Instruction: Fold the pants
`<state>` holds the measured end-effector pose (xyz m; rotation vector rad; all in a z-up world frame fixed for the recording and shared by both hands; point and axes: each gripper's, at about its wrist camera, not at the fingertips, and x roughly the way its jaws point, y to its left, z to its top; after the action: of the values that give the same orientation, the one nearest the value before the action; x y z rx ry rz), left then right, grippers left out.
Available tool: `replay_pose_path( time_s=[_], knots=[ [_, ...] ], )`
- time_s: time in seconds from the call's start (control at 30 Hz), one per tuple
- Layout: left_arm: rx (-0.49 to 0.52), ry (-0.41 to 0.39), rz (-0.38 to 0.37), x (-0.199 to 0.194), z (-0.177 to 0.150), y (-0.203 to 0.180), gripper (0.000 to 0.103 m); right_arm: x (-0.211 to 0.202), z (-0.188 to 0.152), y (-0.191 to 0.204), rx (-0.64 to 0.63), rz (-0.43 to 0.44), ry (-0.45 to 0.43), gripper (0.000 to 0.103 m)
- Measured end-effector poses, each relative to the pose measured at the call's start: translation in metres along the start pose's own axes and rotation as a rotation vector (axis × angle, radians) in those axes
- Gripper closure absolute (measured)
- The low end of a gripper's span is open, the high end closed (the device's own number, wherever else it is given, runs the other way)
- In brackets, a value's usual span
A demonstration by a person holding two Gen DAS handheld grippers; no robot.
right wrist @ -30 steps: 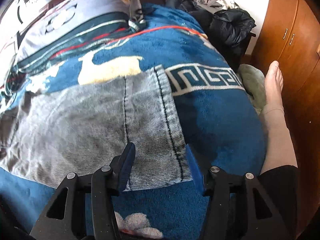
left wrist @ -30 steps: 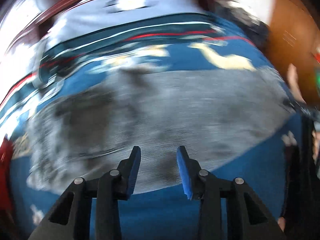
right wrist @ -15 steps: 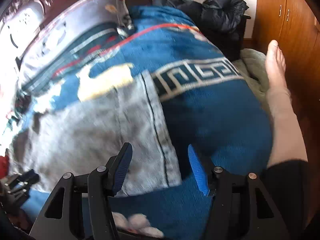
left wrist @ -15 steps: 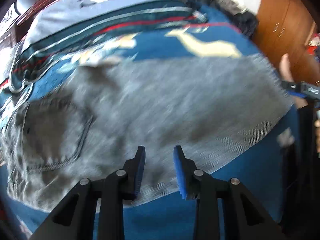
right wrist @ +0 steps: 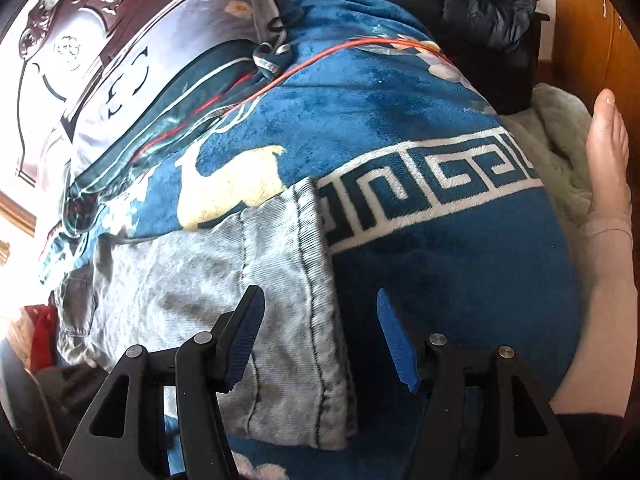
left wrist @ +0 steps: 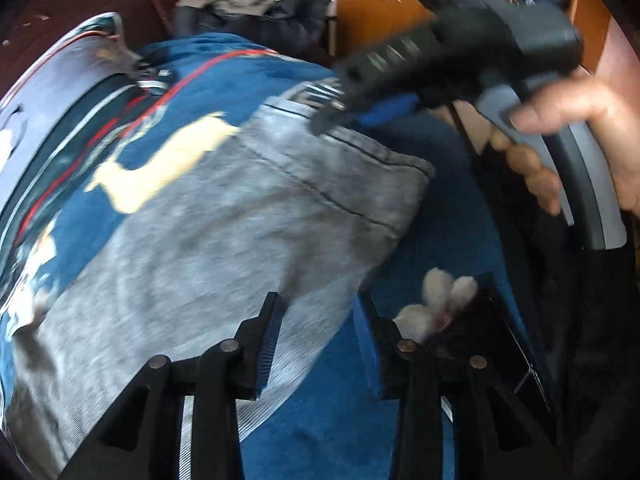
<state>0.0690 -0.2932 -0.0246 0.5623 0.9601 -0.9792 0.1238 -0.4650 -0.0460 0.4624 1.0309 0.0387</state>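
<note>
Grey denim pants [left wrist: 224, 248] lie flat on a blue patterned blanket [left wrist: 448, 216], also in the right wrist view [right wrist: 208, 280]. My left gripper [left wrist: 318, 320] is open and empty, low over the pants' near edge close to the hem corner. My right gripper [right wrist: 320, 324] is open and empty, its fingers straddling the stitched hem [right wrist: 320, 280]. In the left wrist view the right gripper [left wrist: 348, 112] hovers over the far end of the hem, held by a hand [left wrist: 568, 132].
A pillow [right wrist: 168, 80] and carved wooden headboard [right wrist: 80, 40] are at the far left. A pile of dark clothes [right wrist: 472, 12] lies at the bed's far end. A bare foot [right wrist: 608, 152] and leg lie right. Wooden cabinets [left wrist: 380, 0] stand behind.
My left gripper has swung right along the pants toward the hem end and opened wider. My right gripper has moved forward over the hem and opened wider.
</note>
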Motion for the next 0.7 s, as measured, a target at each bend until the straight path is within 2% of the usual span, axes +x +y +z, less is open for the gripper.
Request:
replay_pose_path(
  time_s=[0.13,0.3,0.47,0.53,0.57,0.7],
  knots=[
    [0.035,0.013,-0.011,0.013,0.006,-0.012,0.063,0.001,0.001,-0.003,0.016,0.025,0.01,0.046],
    [0.08,0.035,0.03,0.023,0.006,-0.014,0.063,0.007,0.006,0.0,0.008,0.014,0.023,0.044],
    [0.127,0.015,0.079,0.033,0.008,-0.016,0.063,0.017,0.012,-0.007,0.056,0.052,0.036,0.044],
    [0.119,0.0,0.085,0.032,0.006,-0.015,0.064,0.025,0.014,-0.015,0.105,0.092,0.061,0.046],
    [0.107,-0.006,0.081,0.031,0.004,-0.014,0.064,0.028,0.014,-0.02,0.128,0.105,0.069,0.051],
    [0.019,-0.019,0.044,0.029,0.004,-0.004,0.07,0.032,0.014,-0.04,0.222,0.2,0.083,0.059]
  ],
)
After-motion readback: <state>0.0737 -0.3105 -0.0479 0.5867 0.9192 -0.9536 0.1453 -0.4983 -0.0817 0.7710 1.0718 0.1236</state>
